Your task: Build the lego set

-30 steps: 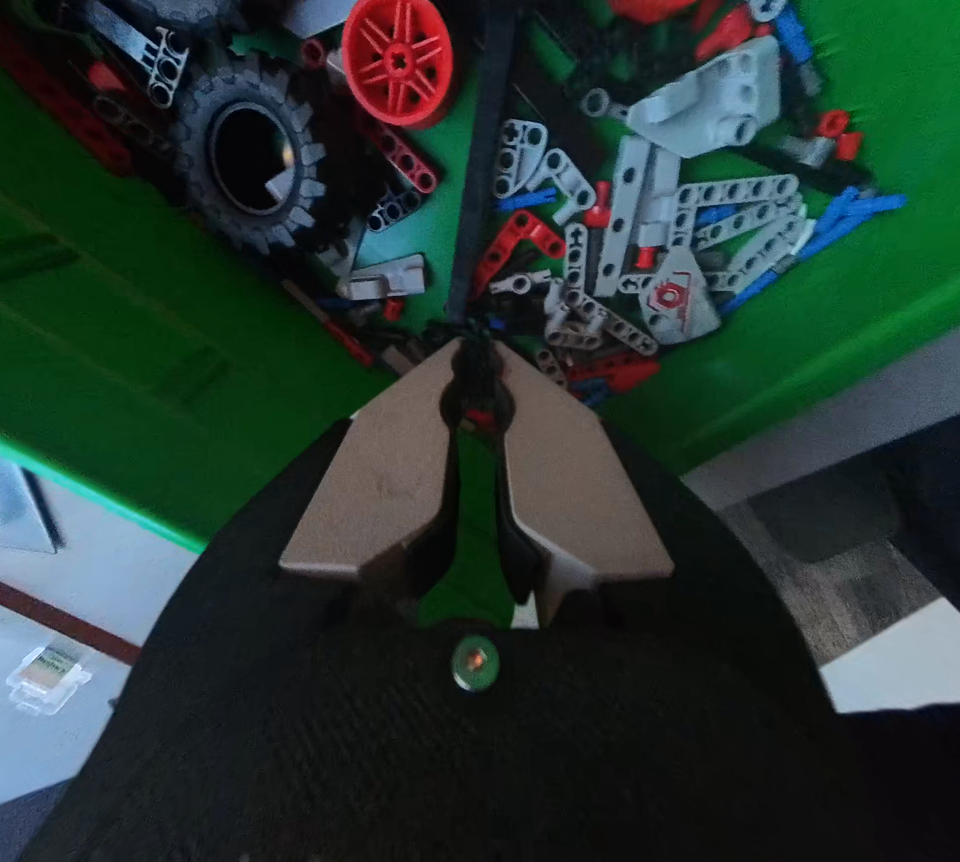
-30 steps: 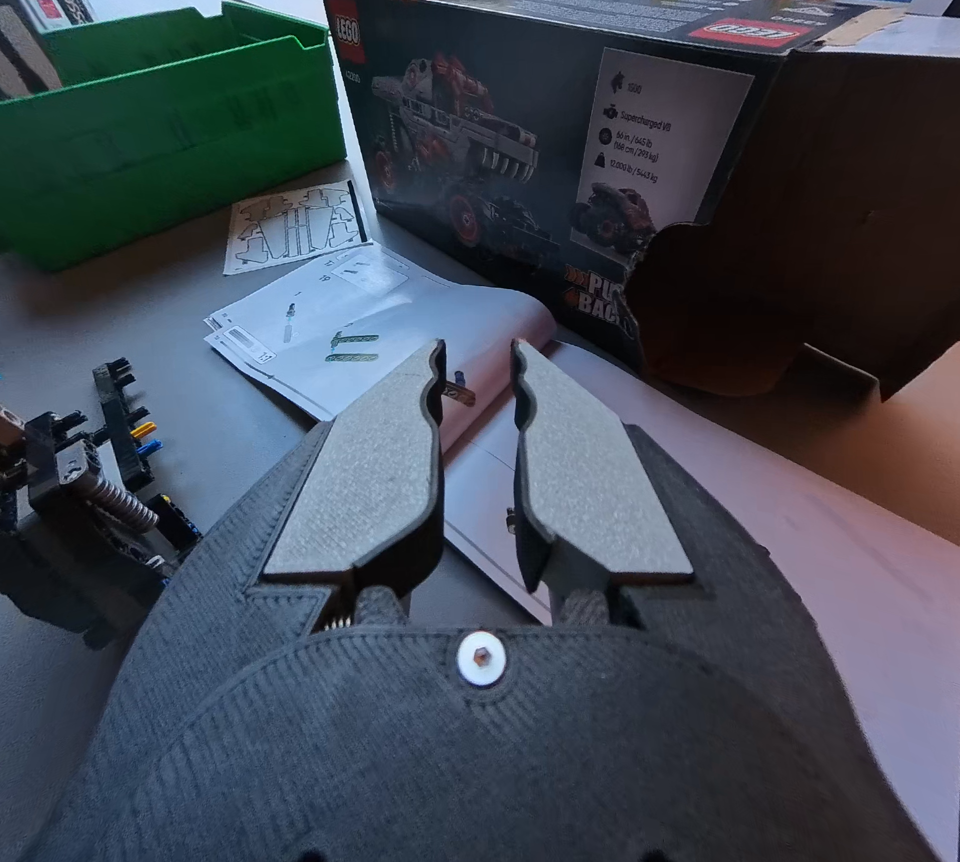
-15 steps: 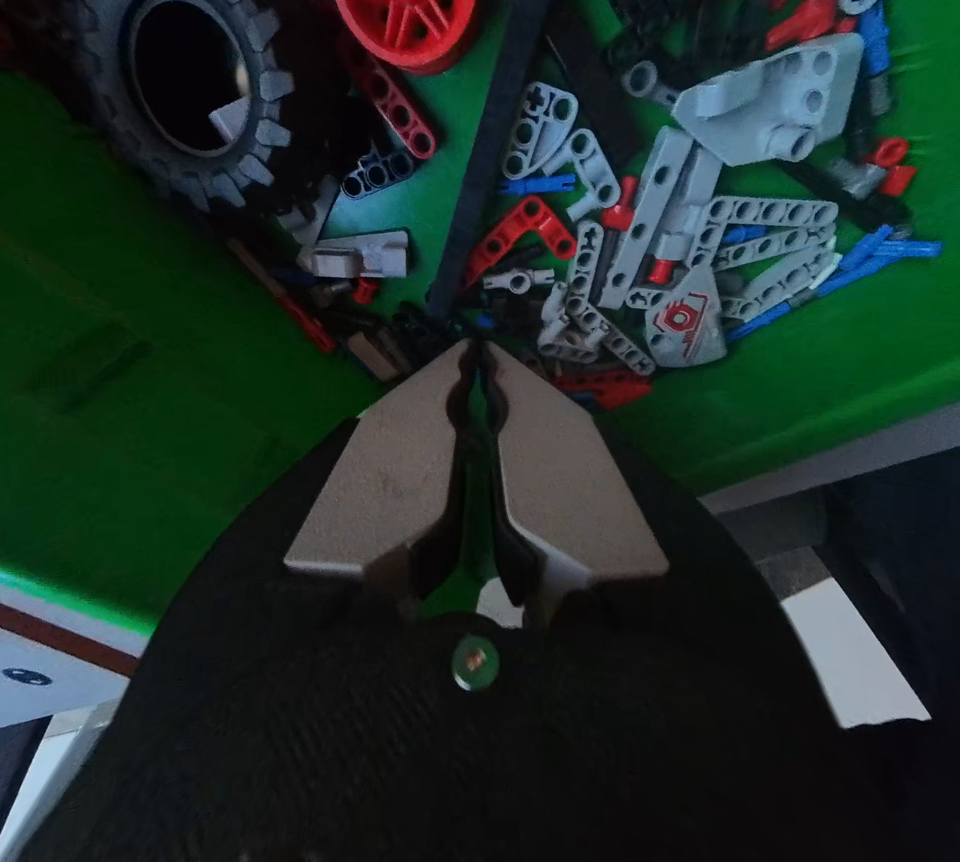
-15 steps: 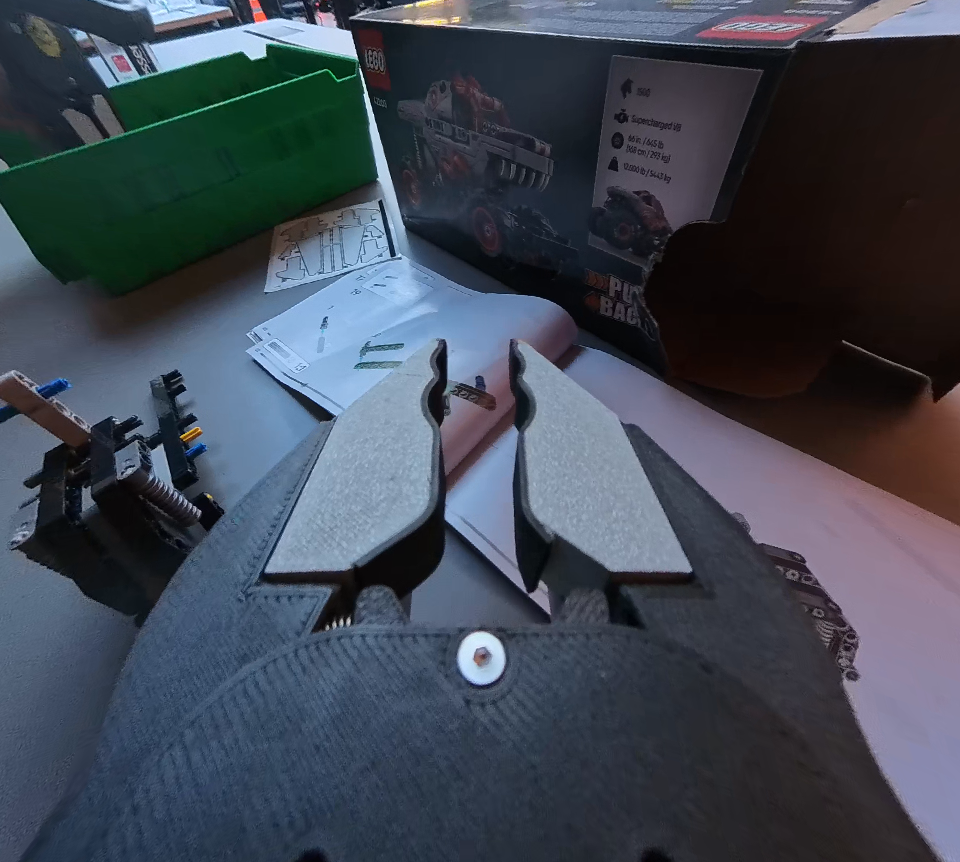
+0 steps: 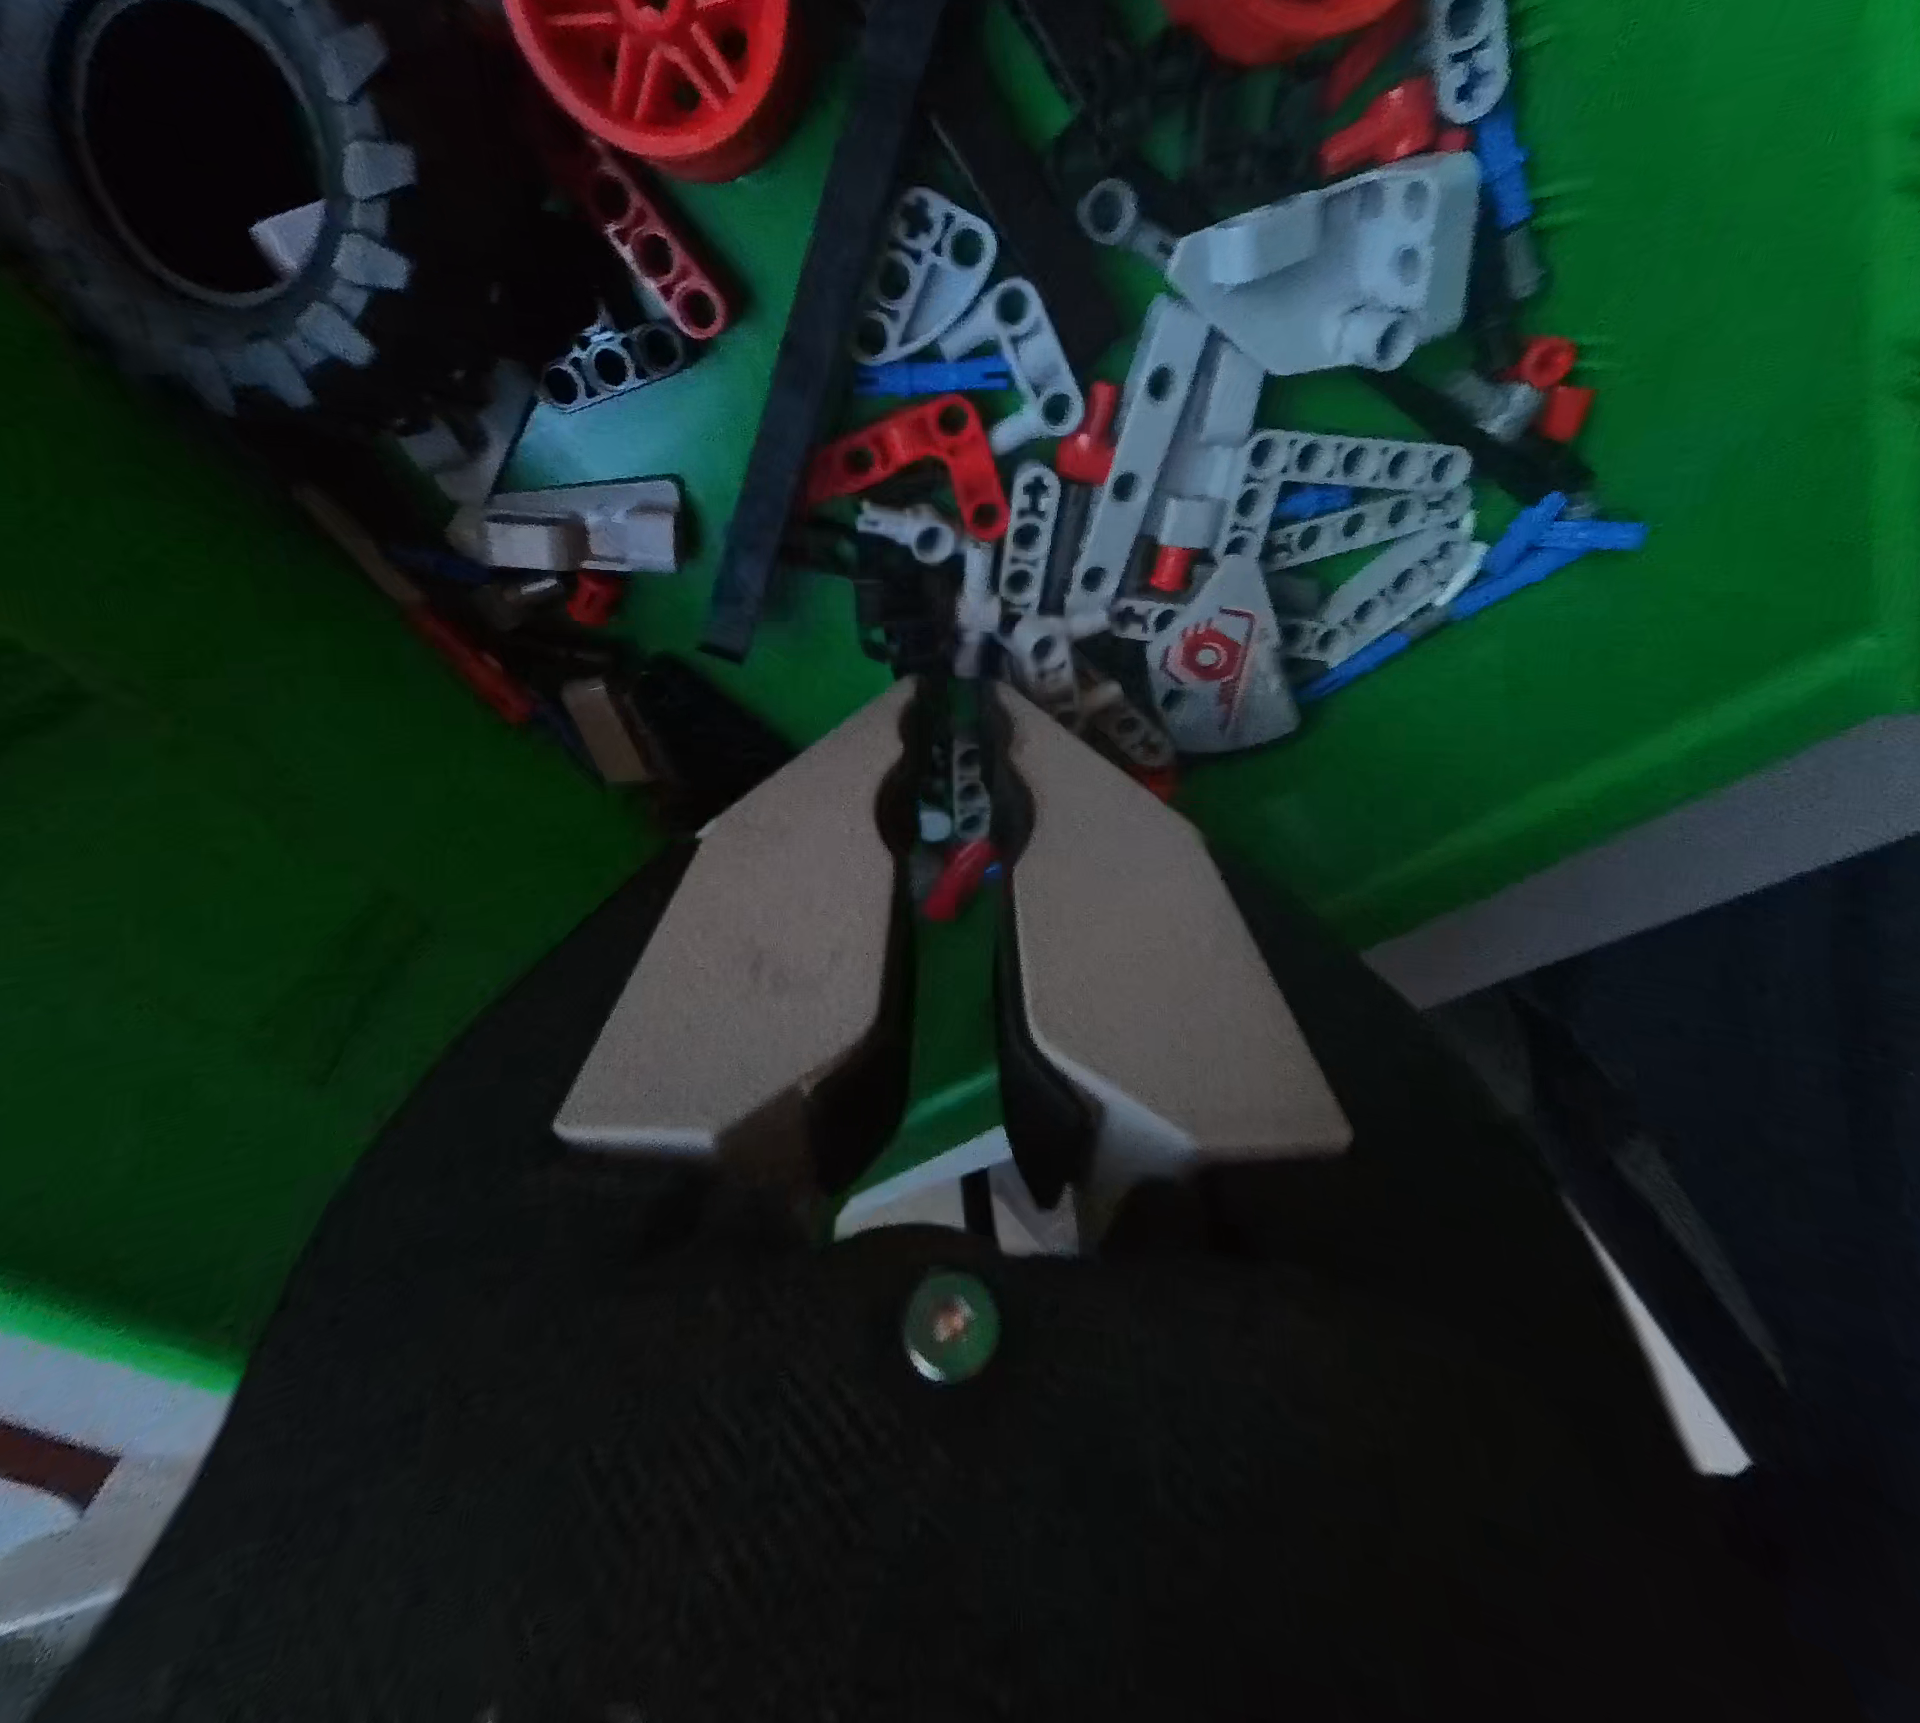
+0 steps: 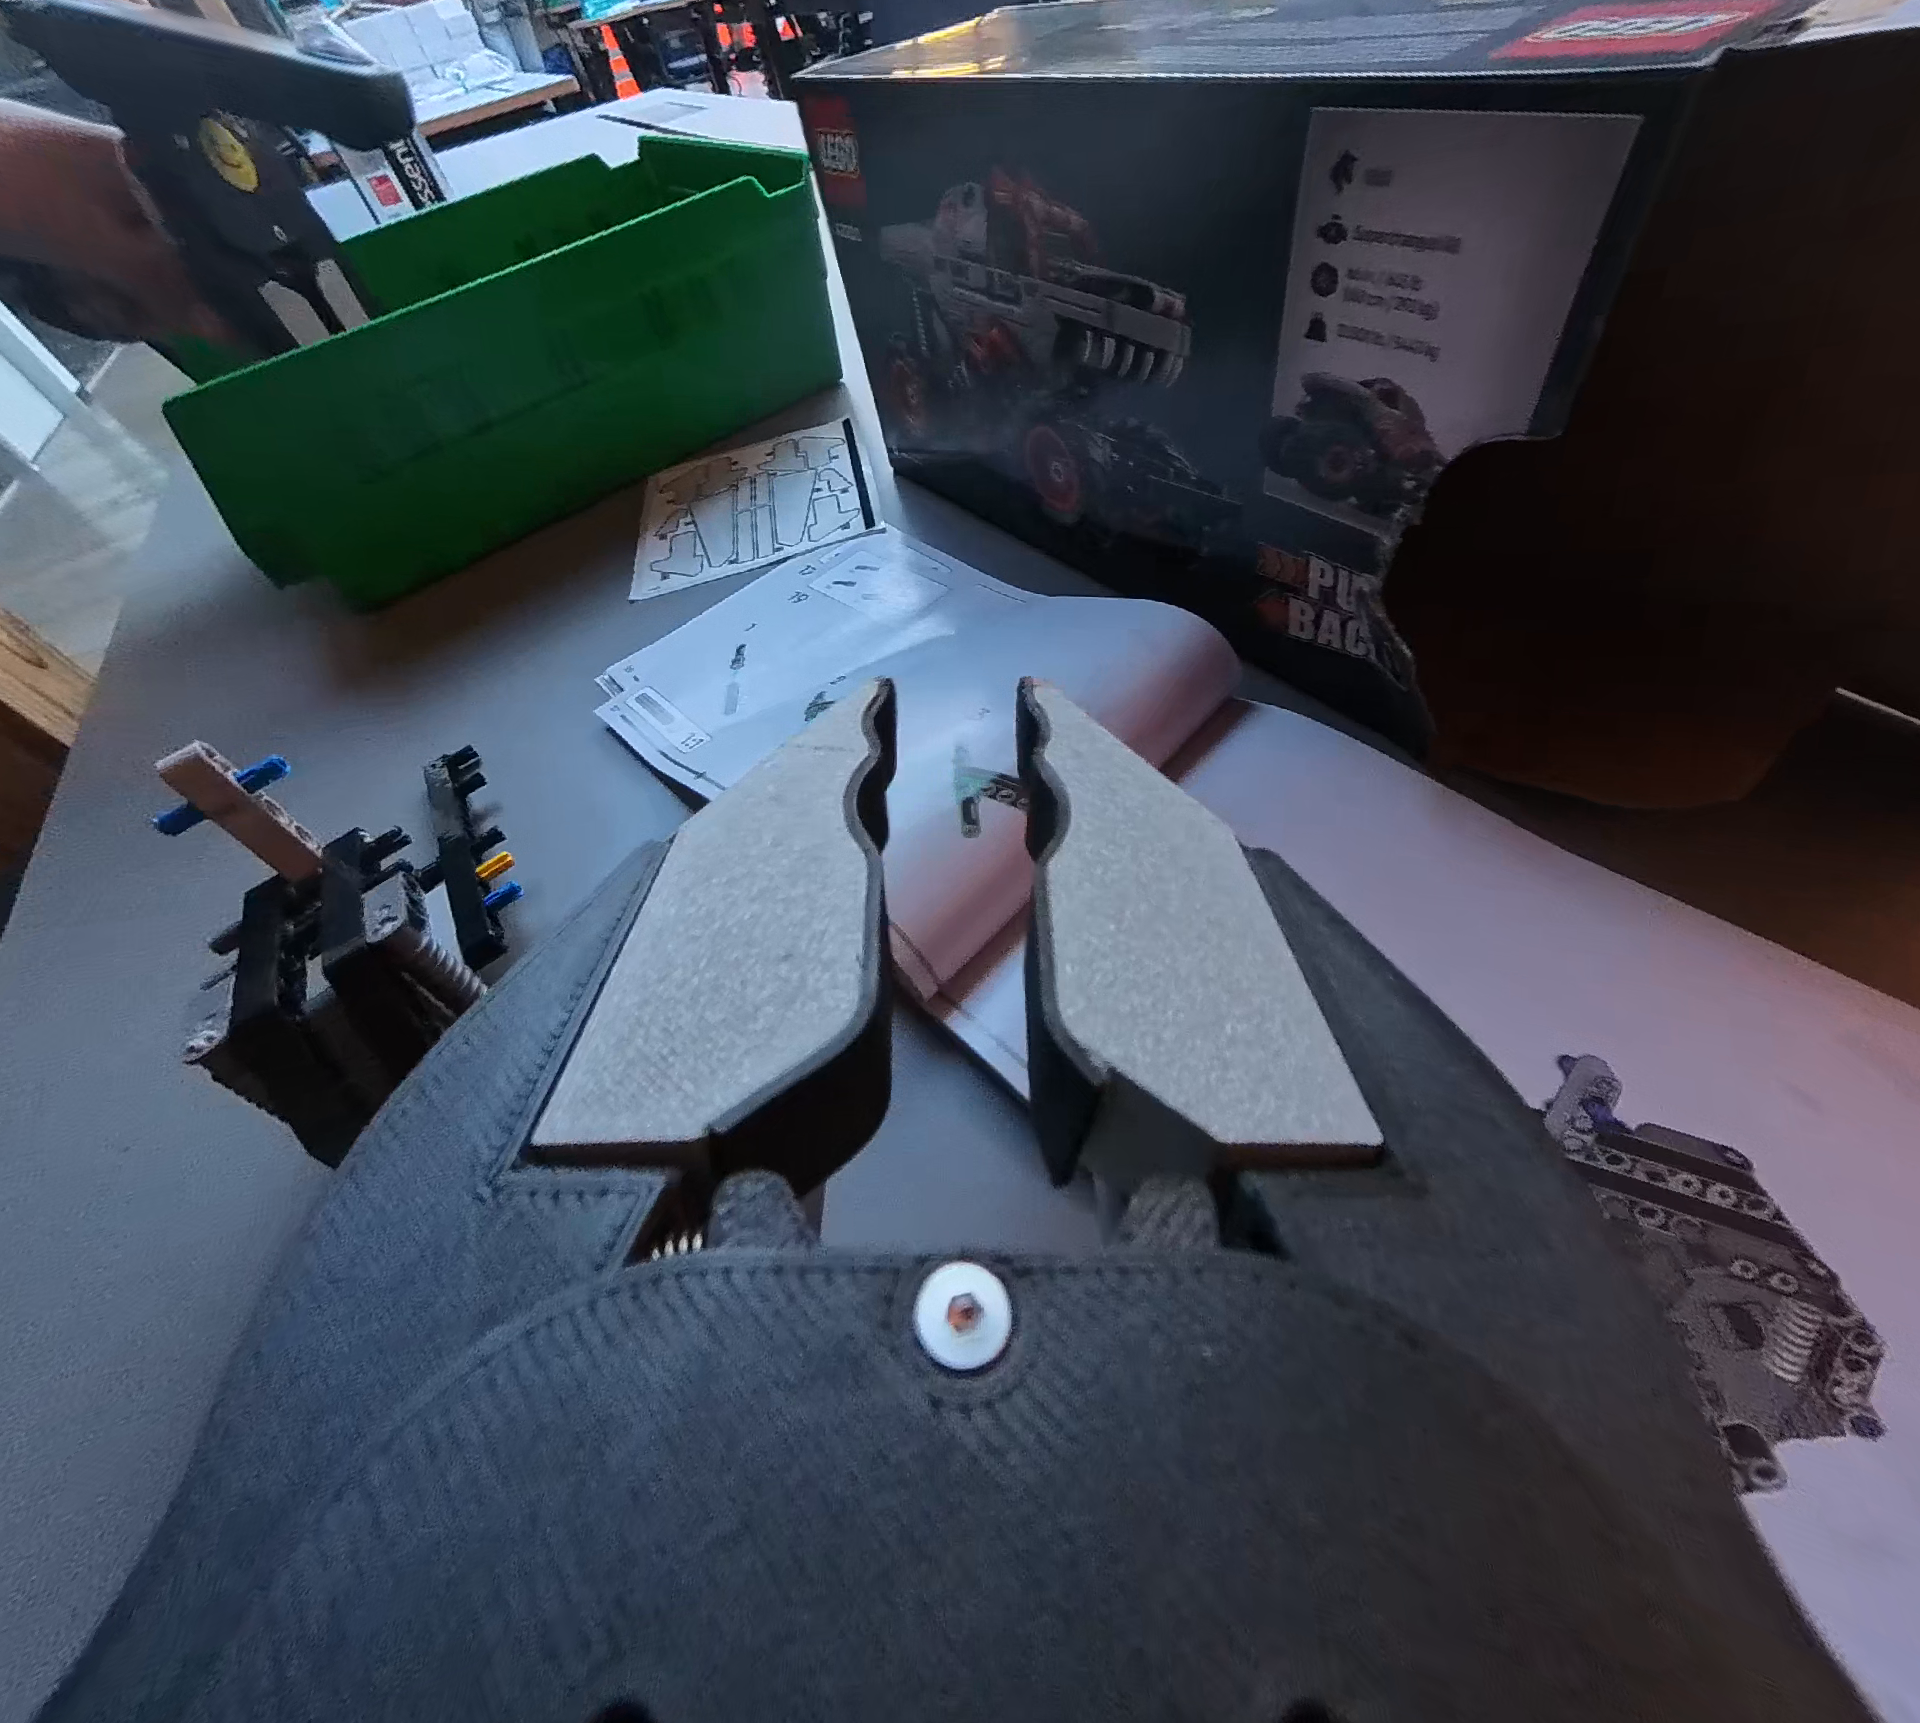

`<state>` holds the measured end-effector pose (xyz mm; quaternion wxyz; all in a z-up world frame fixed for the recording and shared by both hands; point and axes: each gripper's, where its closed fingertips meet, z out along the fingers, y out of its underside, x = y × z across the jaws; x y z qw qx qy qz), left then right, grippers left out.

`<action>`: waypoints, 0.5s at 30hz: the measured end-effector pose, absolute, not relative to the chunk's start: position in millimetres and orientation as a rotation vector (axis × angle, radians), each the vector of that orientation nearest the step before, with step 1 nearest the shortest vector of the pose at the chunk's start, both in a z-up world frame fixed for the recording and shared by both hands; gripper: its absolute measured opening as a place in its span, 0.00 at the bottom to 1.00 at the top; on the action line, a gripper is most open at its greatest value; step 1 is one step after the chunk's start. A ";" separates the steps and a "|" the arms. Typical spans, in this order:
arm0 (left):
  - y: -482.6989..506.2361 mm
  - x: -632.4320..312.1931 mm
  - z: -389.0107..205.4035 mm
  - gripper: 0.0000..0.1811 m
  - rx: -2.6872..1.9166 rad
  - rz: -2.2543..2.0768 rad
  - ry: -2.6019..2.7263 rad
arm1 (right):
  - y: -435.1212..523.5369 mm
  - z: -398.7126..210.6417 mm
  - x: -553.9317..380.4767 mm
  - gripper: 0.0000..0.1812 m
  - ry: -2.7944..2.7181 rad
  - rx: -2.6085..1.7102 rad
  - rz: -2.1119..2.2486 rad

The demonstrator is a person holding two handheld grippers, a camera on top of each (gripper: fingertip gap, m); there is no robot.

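Note:
My left gripper (image 5: 956,702) points down into the green bin (image 5: 1714,426), which holds loose Lego Technic parts: red wheels (image 5: 644,0), a black tyre (image 5: 197,146), grey beams (image 5: 1351,478) and blue pins. Its jaws stand a narrow gap apart, with the tips at a small black piece (image 5: 909,608); I cannot tell if they grip it. My right gripper (image 6: 956,717) is open and empty, above the open instruction booklet (image 6: 914,624). In the right wrist view a hand holds the left gripper (image 6: 286,302) over the bin (image 6: 520,385).
A black part-built assembly (image 6: 332,935) with a tan beam and blue pins stands on the grey table at the left. A grey assembly (image 6: 1714,1258) lies at the right. The dark Lego box (image 6: 1143,323) stands behind the booklet, with a sticker sheet (image 6: 758,510) beside the bin.
My left gripper has come down closer to the parts pile, and its jaws narrowed, then widened a little. My right gripper has drawn back, so the black and grey assemblies show more.

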<state>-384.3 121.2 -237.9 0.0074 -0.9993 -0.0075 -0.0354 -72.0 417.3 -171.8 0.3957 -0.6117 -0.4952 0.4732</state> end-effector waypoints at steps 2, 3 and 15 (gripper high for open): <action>121.0 -387.4 -237.9 0.05 -3.128 -0.059 -0.047 | 415.2 -172.1 -72.5 0.11 -1.264 -1.547 1.198; 120.5 -389.8 -237.7 0.05 -3.128 -0.019 -0.044 | 414.5 -172.1 -72.6 0.11 -1.267 -1.546 1.197; 116.4 -398.1 -232.5 0.06 -3.116 0.063 -0.012 | 414.1 -172.2 -72.5 0.11 -1.266 -1.551 1.211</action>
